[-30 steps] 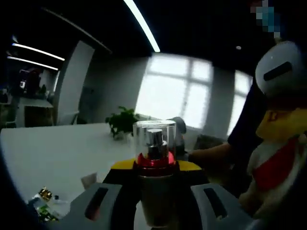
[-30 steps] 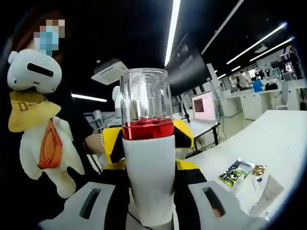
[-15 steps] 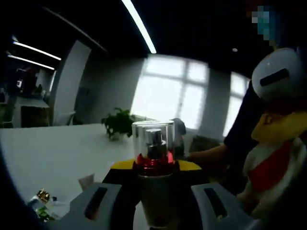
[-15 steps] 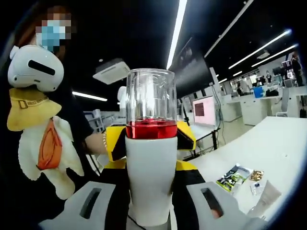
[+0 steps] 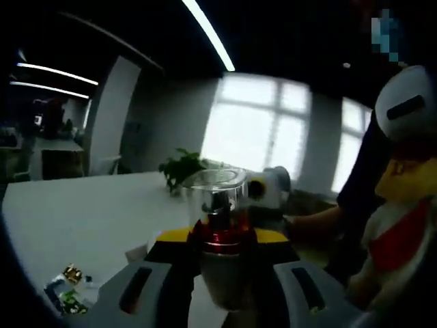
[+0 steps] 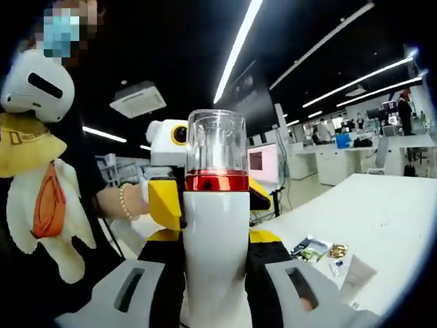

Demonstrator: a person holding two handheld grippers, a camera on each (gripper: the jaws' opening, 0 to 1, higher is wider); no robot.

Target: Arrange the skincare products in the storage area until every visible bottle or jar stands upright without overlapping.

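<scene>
One skincare bottle point(image 6: 217, 225) is held up in the air: white body, red collar, clear cap. In the right gripper view it stands upright between my right gripper point(image 6: 215, 301), whose jaws press its sides. The left gripper point(image 6: 164, 201) shows yellow behind it, clamped at the collar. In the left gripper view the same bottle point(image 5: 218, 232) looks dark against the window and leans slightly. My left gripper point(image 5: 222, 301) is shut on its body, and the right gripper point(image 5: 270, 237) shows yellow behind it.
A white table point(image 5: 89, 212) lies below, with small sachets point(image 5: 68, 294) on it. The right gripper view shows sachets point(image 6: 311, 247) and a lying tube point(image 6: 355, 273). A plush toy point(image 6: 41, 171) hangs on a person close by, whose hand point(image 6: 126, 201) holds the left gripper. A plant point(image 5: 184, 167) stands far back.
The bottle stays held by both grippers. Both views have shifted a little, and the bottle now leans slightly in the left gripper view.
</scene>
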